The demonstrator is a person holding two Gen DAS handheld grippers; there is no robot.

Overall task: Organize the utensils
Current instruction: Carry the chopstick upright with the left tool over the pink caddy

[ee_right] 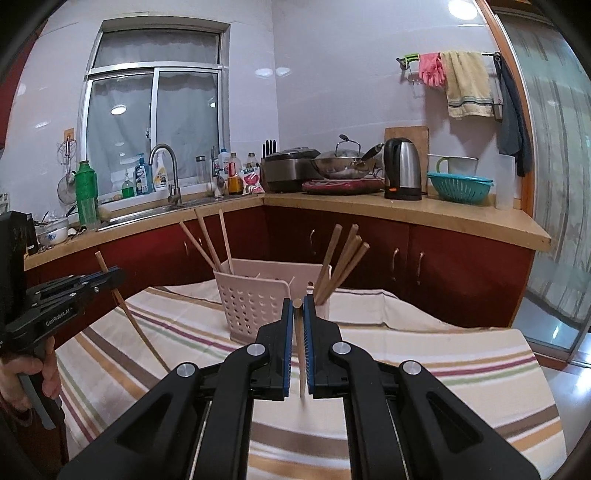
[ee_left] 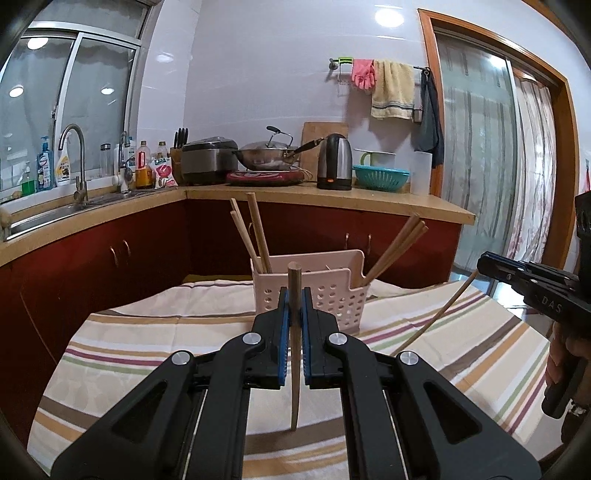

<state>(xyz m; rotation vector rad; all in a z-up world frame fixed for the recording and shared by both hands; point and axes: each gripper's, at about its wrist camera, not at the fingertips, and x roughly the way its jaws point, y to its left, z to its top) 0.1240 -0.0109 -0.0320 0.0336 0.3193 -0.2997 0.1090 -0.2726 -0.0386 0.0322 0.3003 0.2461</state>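
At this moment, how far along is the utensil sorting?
Well along. Several chopsticks already stand in the pink basket on the striped cloth. In hand: the left tool grips one chopstick, and the right tool grips a paler chopstick. Left: dropping both into the basket. No other loose utensils show on the cloth.

White tiled walls (ee_left: pixel 258 74); sliding window (ee_left: pixel 66 96) upper left over the sink (ee_left: pixel 55 214) and faucet (ee_left: pixel 75 162). L-shaped wood countertop (ee_left: pixel 332 195) on red cabinets (ee_left: pixel 129 251). Wood-framed glass door (ee_left: pixel 498 147) at right. Ceiling light (ee_left: pixel 388 16) at top. Striped tablecloth (ee_left: pixel 147 350) in foreground.
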